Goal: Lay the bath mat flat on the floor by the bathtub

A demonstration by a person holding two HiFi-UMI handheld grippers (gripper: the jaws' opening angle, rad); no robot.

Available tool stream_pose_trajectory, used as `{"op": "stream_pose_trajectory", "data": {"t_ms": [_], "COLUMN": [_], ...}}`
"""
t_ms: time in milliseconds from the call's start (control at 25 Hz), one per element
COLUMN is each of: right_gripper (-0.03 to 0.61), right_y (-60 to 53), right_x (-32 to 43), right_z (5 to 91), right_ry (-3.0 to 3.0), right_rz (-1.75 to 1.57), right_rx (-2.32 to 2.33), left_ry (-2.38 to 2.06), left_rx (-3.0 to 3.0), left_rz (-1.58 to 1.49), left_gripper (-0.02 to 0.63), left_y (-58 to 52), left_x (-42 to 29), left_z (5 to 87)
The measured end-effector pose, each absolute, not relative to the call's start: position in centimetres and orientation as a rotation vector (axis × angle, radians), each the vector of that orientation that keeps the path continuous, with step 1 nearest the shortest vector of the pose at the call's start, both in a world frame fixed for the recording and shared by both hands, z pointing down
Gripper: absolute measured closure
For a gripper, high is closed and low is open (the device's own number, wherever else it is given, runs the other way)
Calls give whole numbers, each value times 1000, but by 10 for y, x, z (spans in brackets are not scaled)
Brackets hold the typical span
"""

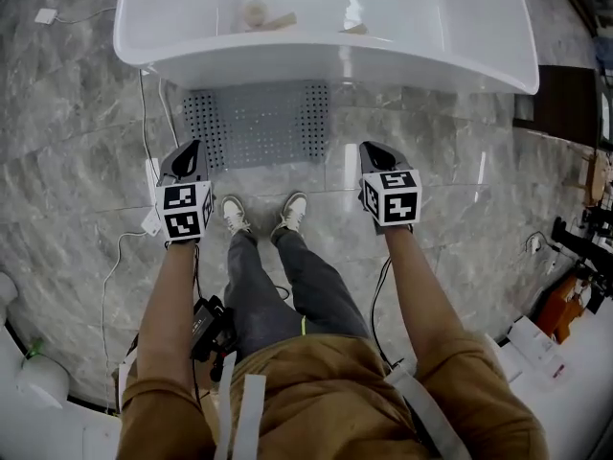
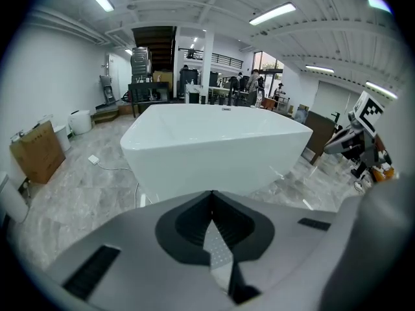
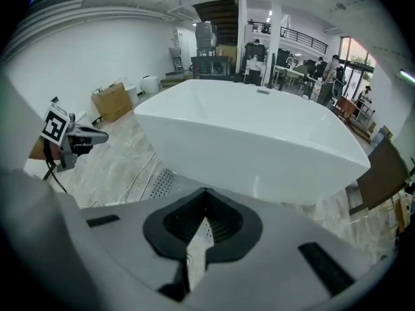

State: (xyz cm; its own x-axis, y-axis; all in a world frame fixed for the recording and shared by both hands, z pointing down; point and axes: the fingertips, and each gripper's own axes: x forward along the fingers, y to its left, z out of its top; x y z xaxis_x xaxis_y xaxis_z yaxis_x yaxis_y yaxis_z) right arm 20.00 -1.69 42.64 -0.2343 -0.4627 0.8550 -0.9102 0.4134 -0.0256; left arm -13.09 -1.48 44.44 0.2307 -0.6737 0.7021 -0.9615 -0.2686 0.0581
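Note:
A grey perforated bath mat lies flat on the marble floor, its far edge under the rim of the white bathtub. My left gripper hovers just off the mat's near left corner, jaws shut with nothing between them. My right gripper hangs to the right of the mat's near right corner, also shut and empty. In the right gripper view a corner of the mat shows below the tub. The left gripper view looks at the tub head on.
The person's two shoes stand on the floor just before the mat. White cables run along the floor left of the mat. Equipment and boxes crowd the right side. A cardboard box stands far left.

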Motion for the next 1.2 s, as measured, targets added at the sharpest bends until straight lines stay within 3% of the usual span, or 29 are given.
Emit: {"op": "stream_pose_trajectory", "data": {"t_ms": [680, 1200], "right_gripper": [575, 575], "right_y": [-31, -37], "right_x": [201, 191], "right_z": [314, 224], "right_ry": [-1961, -2075], "right_rz": [685, 556], "right_rx": [1345, 1407], "left_ry": [-1613, -1710], "left_rx": [2151, 2184], "left_rz": [771, 576], "left_gripper": [609, 609], "left_y": [-31, -26], "left_x": [-157, -141], "left_z": [319, 229]}}
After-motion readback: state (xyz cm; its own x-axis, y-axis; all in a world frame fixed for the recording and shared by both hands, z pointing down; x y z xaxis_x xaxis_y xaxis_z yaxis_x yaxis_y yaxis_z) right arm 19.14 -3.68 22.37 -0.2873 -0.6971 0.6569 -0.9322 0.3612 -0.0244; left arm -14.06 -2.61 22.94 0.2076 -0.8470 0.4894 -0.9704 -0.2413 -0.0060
